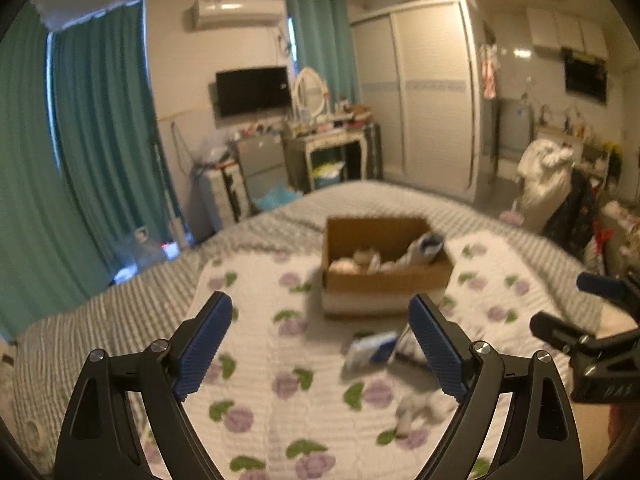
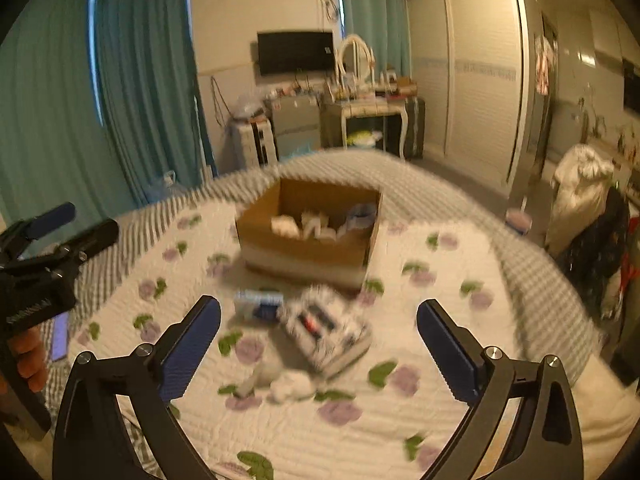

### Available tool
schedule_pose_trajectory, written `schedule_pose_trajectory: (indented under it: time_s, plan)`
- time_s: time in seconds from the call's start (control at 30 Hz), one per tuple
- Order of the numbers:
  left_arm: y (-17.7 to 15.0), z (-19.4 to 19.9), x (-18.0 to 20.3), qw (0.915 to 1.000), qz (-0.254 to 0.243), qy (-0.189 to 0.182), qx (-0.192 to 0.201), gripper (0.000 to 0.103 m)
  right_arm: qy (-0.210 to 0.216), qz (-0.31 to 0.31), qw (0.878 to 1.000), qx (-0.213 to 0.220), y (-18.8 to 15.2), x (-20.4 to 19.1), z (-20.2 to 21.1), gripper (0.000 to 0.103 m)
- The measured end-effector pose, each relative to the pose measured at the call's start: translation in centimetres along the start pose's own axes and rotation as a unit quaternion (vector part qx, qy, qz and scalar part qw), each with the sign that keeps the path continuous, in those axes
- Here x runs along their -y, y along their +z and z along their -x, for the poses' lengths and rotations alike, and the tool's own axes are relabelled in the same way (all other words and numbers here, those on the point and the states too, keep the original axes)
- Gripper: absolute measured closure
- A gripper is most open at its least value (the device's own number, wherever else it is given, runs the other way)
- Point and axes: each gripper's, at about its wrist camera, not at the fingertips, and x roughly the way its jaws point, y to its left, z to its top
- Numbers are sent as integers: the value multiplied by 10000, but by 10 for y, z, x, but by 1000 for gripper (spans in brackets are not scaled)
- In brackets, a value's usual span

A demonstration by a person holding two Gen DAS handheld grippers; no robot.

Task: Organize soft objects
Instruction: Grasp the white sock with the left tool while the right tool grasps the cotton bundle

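Left gripper (image 1: 320, 312) above the bed (image 1: 100, 312), fingers spread wide, nothing between them. Right gripper (image 2: 319, 320) the same: blue ribbed pads (image 2: 448, 352) far apart, holding nothing. Each gripper visible at the edge of the other's view, well apart.

Cardboard box (image 2: 312, 248) open-topped, straight-walled, sitting on the floral quilt (image 2: 360, 420) toward the far side of the bed. Inside: pale soft bundles (image 2: 308, 226), blurred, plus one white-and-blue piece (image 2: 362, 212) leaning at the right wall.

Loose soft things on the quilt, in front of the box:
- blue-and-white folded piece (image 2: 258, 304), just left of centre
- patterned black-and-white fabric item (image 2: 328, 328), flat, tilted, touching or just beside the blue one; cannot tell which
- small white crumpled piece (image 2: 280, 384), nearest the fingers

Open quilt on both sides of the box and to the left of the loose pile. Quilt white, ridged, printed with purple flowers and green leaves; grey striped bedding (image 1: 400, 200) beneath it, running to the rounded bed edge. Floor beyond the foot of the bed, then teal curtains (image 1: 100, 120), a wall-mounted screen (image 1: 252, 90), white sliding wardrobe doors (image 1: 432, 88).
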Motion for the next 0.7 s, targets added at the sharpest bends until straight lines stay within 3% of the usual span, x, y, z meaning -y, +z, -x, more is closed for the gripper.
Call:
schedule_pose_trajectory:
  time_s: [0.13,0.33,0.6,0.7]
  plan:
    - [-36,-19,5,9994,26,-5,-350,12,38,-72,9988,-480,-36,-4,-42,4]
    - [-82,-55,5,9955,296,-166,-885,12,36,45,9967,-809,-63,-7,-76,4]
    - [-116,-94,2,9892,330,-289,-1396,12,63,52,9904,-1376,-82,-4,-124,4]
    - [-124,-106,3,9869,324,-353,-1541,12,150,41,9868,-1612,-89,-6,-143,9]
